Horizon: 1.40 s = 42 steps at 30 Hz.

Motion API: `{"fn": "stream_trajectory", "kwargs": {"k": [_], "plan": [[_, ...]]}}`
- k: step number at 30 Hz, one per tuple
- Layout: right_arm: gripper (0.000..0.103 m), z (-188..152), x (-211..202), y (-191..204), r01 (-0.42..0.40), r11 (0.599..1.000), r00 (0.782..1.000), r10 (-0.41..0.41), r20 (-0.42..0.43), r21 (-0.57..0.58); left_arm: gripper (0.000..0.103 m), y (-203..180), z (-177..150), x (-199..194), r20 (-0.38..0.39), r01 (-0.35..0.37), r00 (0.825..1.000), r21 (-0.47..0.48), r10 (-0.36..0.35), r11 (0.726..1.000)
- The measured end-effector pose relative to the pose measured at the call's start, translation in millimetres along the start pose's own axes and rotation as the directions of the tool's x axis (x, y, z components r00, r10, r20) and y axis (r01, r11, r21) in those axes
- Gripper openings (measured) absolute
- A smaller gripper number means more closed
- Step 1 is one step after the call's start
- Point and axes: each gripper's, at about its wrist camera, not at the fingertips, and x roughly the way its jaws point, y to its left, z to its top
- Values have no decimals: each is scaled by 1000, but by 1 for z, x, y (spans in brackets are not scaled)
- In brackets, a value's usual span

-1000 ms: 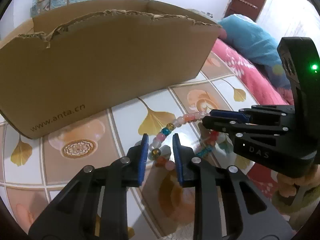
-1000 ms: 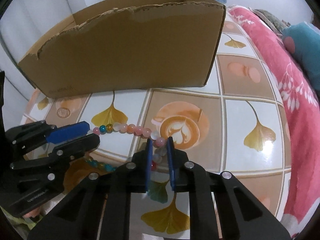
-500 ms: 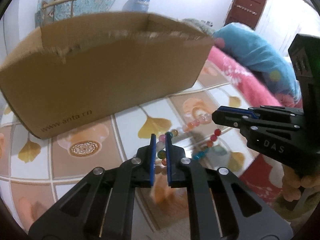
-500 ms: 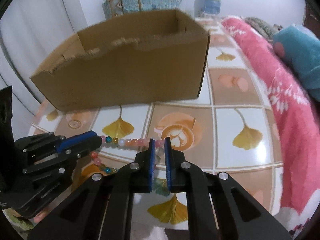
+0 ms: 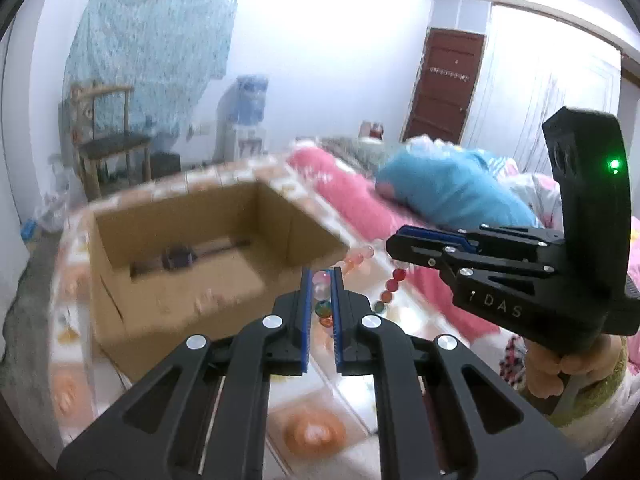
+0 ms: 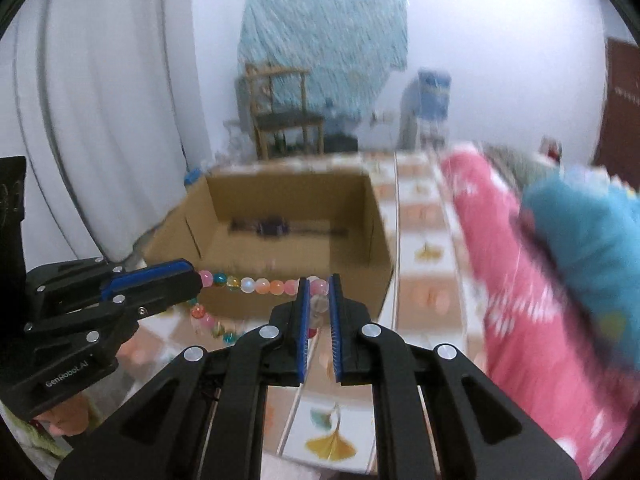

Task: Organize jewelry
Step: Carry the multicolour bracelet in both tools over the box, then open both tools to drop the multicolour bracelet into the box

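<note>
Where it lay on the table before, bead necklace [image 6: 256, 285] now up in the air, left gripper [image 5: 321, 286] and right gripper [image 6: 319, 294] both pinching it, open box [image 6: 280, 216] at twelve o'clock.

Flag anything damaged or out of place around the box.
The cardboard box has a ragged, torn near rim and a slit in its left wall. The bead necklace hangs between both shut grippers, not yet inside.

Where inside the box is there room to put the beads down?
The cardboard box has bare floor in front of the dark item lying along its back wall, out to both side walls. The bead string hangs between both hand-held grippers at its near rim.
</note>
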Motion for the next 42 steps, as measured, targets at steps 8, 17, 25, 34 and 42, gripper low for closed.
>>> {"fn": "stream_trajectory", "kwargs": {"k": [8, 17, 25, 34, 42], "plan": [[10, 75, 58, -17, -81, 995, 994, 76, -80, -59, 8, 40, 64, 50, -85, 48, 995, -104, -57, 993], [10, 86, 169, -41, -147, 987, 937, 117, -330, -67, 8, 81, 46, 148, -313, 67, 936, -295, -163, 953], [10, 79, 228, -44, -150, 979, 879, 69, -472, -135, 9, 94, 21, 205, -461, 25, 865, -358, -200, 933], [11, 84, 248, -55, -133, 985, 879, 68, -472, -107, 25, 112, 9, 220, -494, -25, 850, -381, -181, 924], [22, 96, 208, -77, -125, 992, 918, 119, -379, 10, 33, 119, 19, 188, -425, 1, 888, -378, -174, 926]]}}
